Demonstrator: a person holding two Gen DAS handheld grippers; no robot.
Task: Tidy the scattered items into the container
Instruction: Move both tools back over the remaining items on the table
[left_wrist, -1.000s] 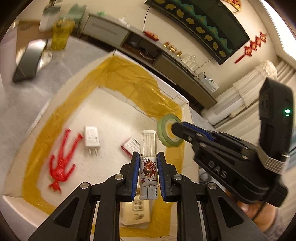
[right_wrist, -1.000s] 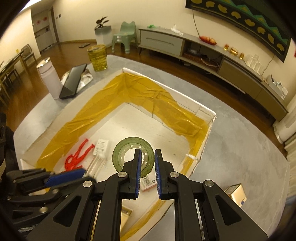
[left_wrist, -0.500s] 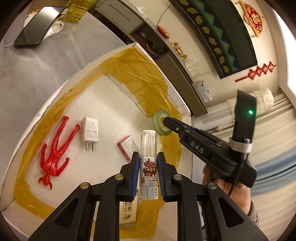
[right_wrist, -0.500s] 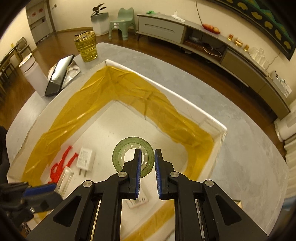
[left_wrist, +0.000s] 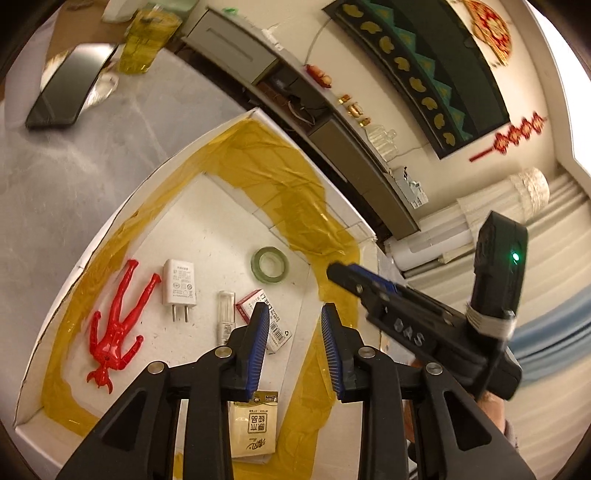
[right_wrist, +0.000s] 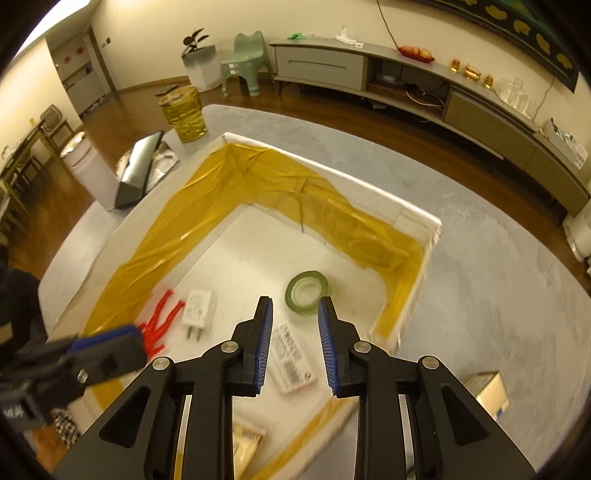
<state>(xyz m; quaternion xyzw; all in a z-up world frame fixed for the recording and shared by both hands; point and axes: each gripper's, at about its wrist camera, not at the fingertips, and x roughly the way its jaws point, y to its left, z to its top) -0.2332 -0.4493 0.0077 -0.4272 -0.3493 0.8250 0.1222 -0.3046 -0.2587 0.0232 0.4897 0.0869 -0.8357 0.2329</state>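
Now both the left gripper (left_wrist: 291, 339) and right gripper (right_wrist: 295, 343) hang spread and empty over the box (right_wrist: 417, 216); next, probably the small carton (right_wrist: 487, 393) on the tabletop.

Yellow glass (right_wrist: 183, 113): standing upright at the far left of the grey table (right_wrist: 480, 280).
Dark tablet (right_wrist: 137, 168): lying tilted on a silvery sheet, just beside that glass, nearer in.
White canister (right_wrist: 88, 166): left of the tablet, upright.
Green stool (right_wrist: 246, 62): far back, with a potted plant (right_wrist: 199, 59) to its left.
Long sideboard (right_wrist: 406, 88): along the far wall, small ornaments on top.
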